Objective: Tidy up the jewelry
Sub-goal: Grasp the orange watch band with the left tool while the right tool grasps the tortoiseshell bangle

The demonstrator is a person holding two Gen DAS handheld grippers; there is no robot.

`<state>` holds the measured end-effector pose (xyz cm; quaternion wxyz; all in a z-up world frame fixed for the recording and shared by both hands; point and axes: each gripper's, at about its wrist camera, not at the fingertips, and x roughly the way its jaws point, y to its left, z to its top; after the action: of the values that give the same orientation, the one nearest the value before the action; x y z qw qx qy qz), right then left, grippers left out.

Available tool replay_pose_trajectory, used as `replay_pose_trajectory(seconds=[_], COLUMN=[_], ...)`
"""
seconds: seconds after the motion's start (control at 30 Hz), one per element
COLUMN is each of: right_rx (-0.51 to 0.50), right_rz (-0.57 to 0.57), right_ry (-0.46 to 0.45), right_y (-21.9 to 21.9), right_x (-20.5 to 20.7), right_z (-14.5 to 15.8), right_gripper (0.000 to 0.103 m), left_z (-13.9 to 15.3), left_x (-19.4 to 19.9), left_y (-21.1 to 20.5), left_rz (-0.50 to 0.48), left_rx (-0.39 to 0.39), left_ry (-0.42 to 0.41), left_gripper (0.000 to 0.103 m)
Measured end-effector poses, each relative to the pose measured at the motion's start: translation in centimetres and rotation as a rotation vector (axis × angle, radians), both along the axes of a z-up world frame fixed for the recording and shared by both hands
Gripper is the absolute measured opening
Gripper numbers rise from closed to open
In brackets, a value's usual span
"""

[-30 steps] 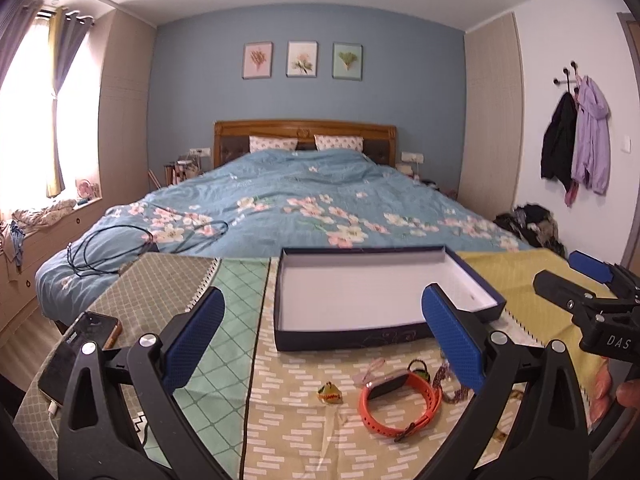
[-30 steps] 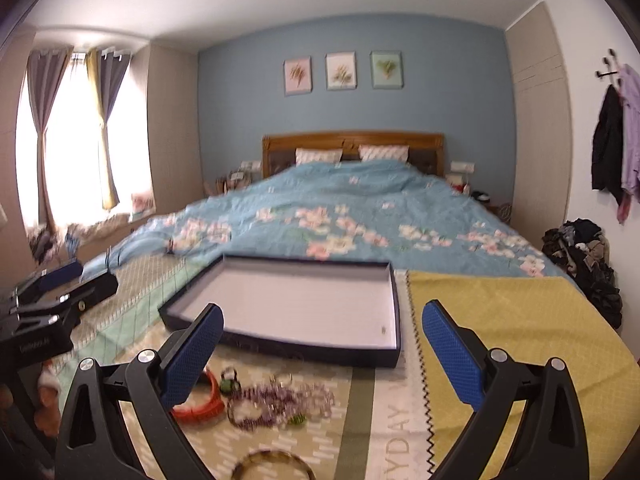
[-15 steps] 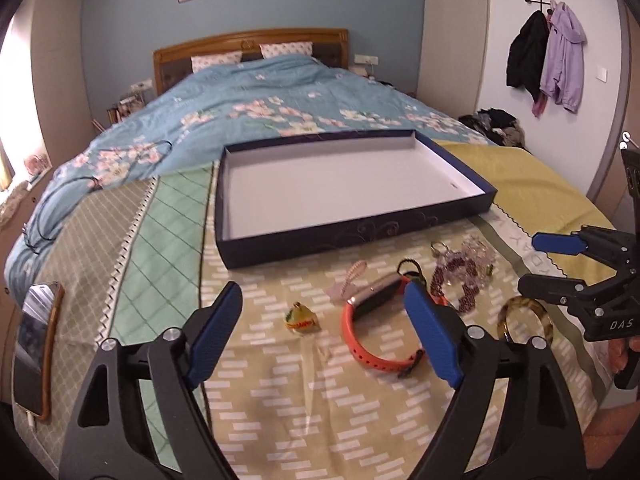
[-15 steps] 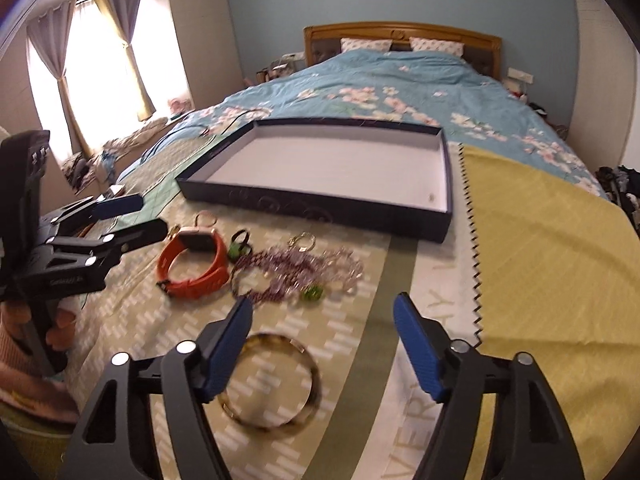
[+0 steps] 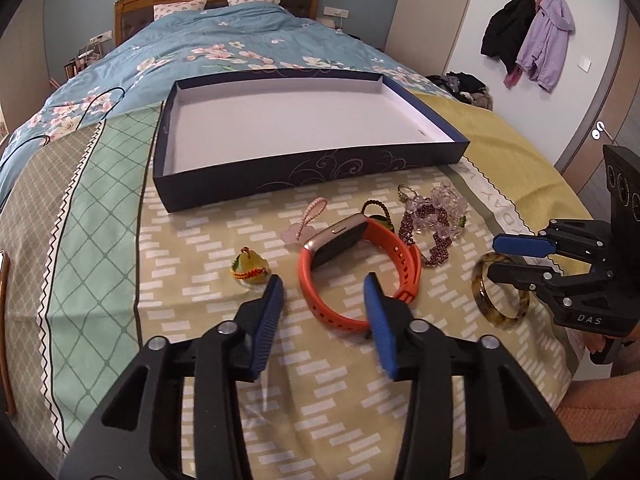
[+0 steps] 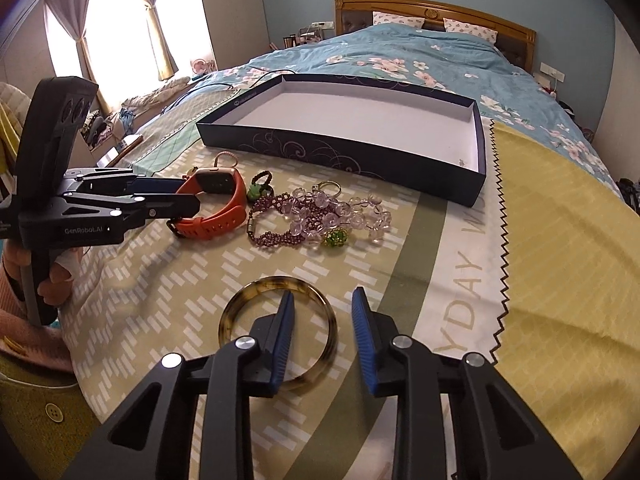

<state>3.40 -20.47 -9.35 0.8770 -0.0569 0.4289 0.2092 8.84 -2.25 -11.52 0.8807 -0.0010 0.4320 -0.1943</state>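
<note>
An empty dark blue box with a white inside stands on the bed cover; it also shows in the right wrist view. In front of it lie an orange watch, a bead bracelet, a small yellow charm and a pink charm. My left gripper is open, its jaws straddling the watch strap's near part. My right gripper is open, its jaws straddling the right rim of a tortoiseshell bangle.
The jewelry lies on a patterned cloth at the foot of a bed with a blue floral duvet. A phone lies at the far left. Coats hang on the right wall.
Both grippers have tilted down and moved close to the jewelry. Their jaws have narrowed, the left around the watch strap and the right around the bangle rim.
</note>
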Motion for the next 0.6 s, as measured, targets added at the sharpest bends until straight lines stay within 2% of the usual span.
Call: replay_pose_trajectory(seconds=[0.03, 0.1, 0.17, 0.27, 0.33, 0.6], right_rx=[-0.007, -0.006, -0.003, 0.007, 0.033, 0.078], right_rz=[0.001, 0.007, 0.01, 0.011, 0.009, -0.007], right_ry=[-0.001, 0.0, -0.001, -0.003, -0.002, -0.026], right_y=[-0.1, -0.2, -0.3, -0.4, -0.7, -1.3], right_x=[0.3, 0.3, 0.4, 0.4, 0.4, 0.7], right_z=[-0.1, -0.1, -0.1, 0.0, 0.1, 1.0], right_gripper=[0.021, 0.008, 0.006, 0.006, 0.006, 0.006], left_z=[0.0, 0.0, 0.1, 0.3, 0.4, 0.8], left_x=[-0.1, -0.1, 0.0, 0.2, 0.3, -0.1], left_y=[-0.2, -0.5, -0.7, -0.5, -0.5, -0.2], left_rz=[-0.002, -0.005, 0.004, 0.021, 0.032, 0.056], left_rx=[-0.002, 0.005, 0.018, 0.014, 0.02, 0.036], left_ry=[0.004, 0.006, 0.007, 0.015, 0.013, -0.013], left_gripper=[0.037, 0.03, 0.023, 0.011, 0.008, 0.008])
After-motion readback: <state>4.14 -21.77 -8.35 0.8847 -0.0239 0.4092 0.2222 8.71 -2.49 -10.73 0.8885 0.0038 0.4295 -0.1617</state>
